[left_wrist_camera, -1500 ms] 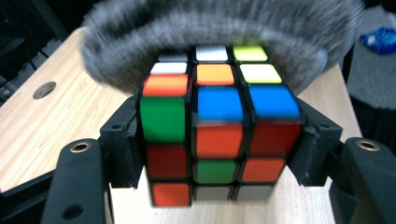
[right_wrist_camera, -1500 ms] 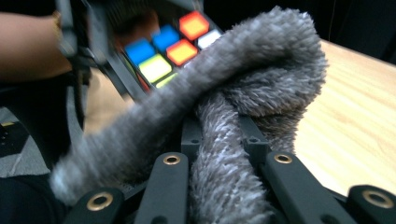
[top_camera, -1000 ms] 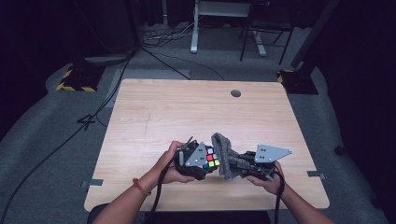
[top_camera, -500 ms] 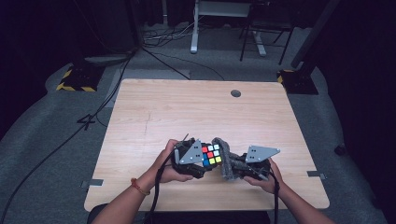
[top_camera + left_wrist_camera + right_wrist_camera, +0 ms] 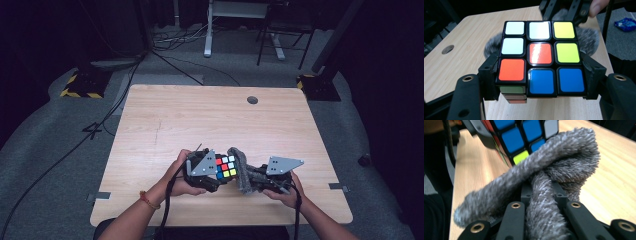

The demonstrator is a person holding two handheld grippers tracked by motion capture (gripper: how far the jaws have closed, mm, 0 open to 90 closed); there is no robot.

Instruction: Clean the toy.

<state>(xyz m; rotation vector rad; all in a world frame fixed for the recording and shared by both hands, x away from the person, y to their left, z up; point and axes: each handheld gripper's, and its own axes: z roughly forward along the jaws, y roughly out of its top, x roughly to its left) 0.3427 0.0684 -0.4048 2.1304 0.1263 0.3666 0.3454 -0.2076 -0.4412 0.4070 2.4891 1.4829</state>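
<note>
The left gripper (image 5: pixel 216 172) clamps the puzzle cube (image 5: pixel 540 58) above the table's (image 5: pixel 210 120) near edge while the right gripper (image 5: pixel 245 176), clenched on a grey cloth (image 5: pixel 554 170), presses it against one side, so wiping seems underway, with how much is done unclear.

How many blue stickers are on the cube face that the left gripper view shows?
2. Both sit in the bottom row of the puzzle cube, in the middle and the right squares. Its other faces may carry more.
</note>
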